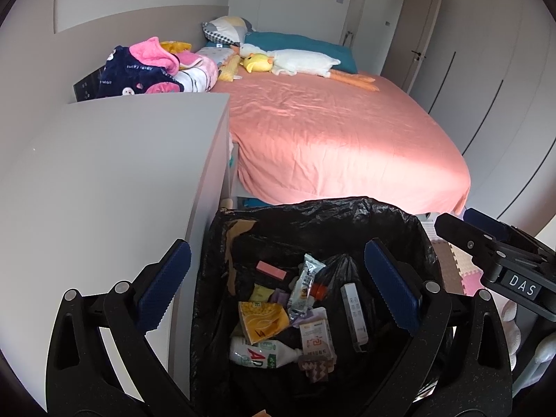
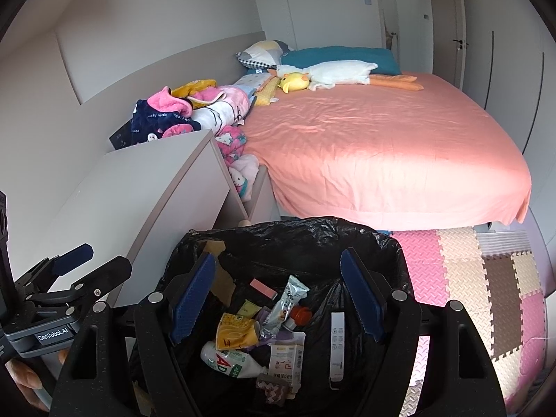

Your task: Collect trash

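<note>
Both grippers hang over the bin with nothing in them: my left gripper [image 1: 278, 285] has its blue pads spread wide, and my right gripper [image 2: 278, 295] is spread just as wide and also holds nothing

Going left to right: at 9 o'clock from my left gripper stands the grey cabinet [image 1: 114, 180], its side panel just beside the bin's left rim, so that side is tight. Straight below, at 6 o'clock in both views, sits the black-lined trash bin [image 1: 312, 215], mouth open upward. Trash lies inside it: a white bottle with green and red print [image 1: 259, 352] at the lower left, lying with its long axis running left to right; a yellow snack bag [image 1: 262, 319] just above it; a pink block [image 1: 271, 270] toward the far wall; a silver wrapper [image 1: 304, 286] tilted from 7 to 1 o'clock; and a white remote-shaped stick [image 1: 354, 312] at the right, long axis running near to far

I judge the bin is well filled and that any loose trash left lies outside these views; I see none on the bed [image 1: 330, 132] at 12 o'clock, only pillows, a plush duck [image 1: 295, 60] and folded blankets [image 1: 163, 69]. Neither gripper is clearly the nearer, since both sit over the mouth

Open room lies at 3 o'clock from my right gripper, over the foam floor mat [image 2: 486, 285]; the bed's near edge closes off 12 o'clock
</note>
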### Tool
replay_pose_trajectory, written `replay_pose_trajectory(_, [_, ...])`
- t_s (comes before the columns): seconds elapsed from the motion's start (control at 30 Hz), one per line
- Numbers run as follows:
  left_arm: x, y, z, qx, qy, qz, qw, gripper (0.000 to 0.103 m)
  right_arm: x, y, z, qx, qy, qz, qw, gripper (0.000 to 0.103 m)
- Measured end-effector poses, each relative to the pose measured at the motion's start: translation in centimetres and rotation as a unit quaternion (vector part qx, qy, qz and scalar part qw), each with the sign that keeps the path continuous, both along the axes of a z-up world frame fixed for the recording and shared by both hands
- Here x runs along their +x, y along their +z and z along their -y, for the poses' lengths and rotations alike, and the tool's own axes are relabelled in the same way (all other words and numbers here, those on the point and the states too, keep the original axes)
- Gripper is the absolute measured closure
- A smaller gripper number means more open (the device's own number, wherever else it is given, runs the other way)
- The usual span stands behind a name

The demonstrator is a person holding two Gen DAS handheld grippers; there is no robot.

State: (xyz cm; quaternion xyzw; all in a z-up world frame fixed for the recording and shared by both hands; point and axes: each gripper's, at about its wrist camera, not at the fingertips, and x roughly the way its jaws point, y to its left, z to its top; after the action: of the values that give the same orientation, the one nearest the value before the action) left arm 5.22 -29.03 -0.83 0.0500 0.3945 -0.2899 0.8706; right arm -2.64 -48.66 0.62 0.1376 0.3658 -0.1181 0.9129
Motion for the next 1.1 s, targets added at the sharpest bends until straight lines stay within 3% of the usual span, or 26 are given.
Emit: replay_pose_trajectory(1.1, [-0.15,0.21,0.43,0.011,-0.008,0.006,0.9999,0.006,-0.02,-0.06,0.01,0.001,0.000,0.000,1.000,0.028])
